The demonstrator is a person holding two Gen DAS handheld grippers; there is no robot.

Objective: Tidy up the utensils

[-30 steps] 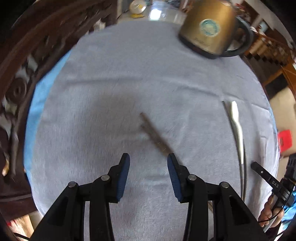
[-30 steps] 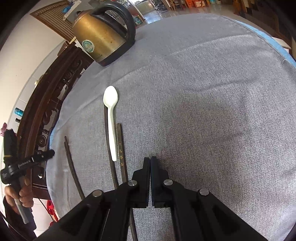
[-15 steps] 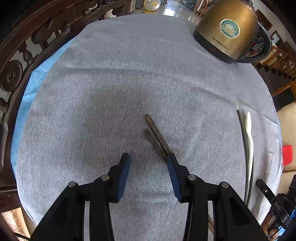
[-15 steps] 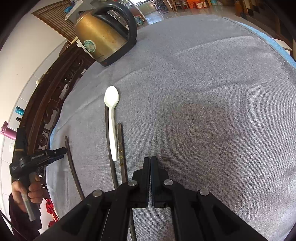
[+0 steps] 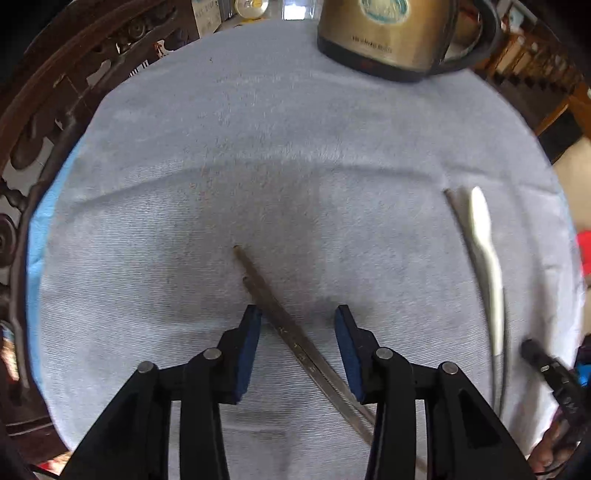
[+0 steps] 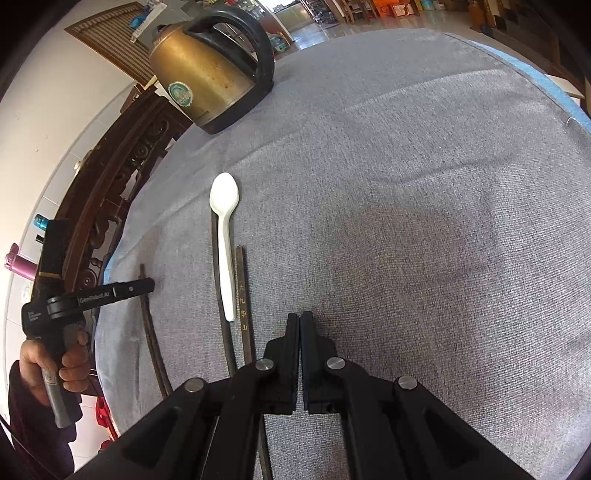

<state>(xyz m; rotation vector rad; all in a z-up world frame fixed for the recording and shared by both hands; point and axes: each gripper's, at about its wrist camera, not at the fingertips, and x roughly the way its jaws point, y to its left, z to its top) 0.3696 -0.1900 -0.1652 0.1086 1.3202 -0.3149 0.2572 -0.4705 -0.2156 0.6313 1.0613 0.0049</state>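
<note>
A pair of dark chopsticks (image 5: 280,321) lies slantwise on the grey cloth (image 5: 295,147). My left gripper (image 5: 298,326) is open and straddles them; they run between its blue pads (image 5: 251,336), close to the left one, and neither pad presses on them. Further right lie a white spoon (image 5: 484,251) and a dark chopstick (image 5: 458,218) beside it. In the right wrist view the spoon (image 6: 223,236) rests between two dark chopsticks (image 6: 242,295), just left of my right gripper (image 6: 299,321), which is shut with nothing in it. The left gripper (image 6: 147,286) hangs over the other pair (image 6: 151,325).
A brass-coloured electric kettle (image 5: 388,33) (image 6: 207,74) stands at the far side of the round table. Carved dark wooden chair backs (image 5: 44,110) ring the left edge. A hand (image 6: 70,362) grips the left tool's handle.
My left gripper has shifted across and down, so the chopstick pair now lies between its fingers instead of ahead of the right one. The right gripper has not moved.
</note>
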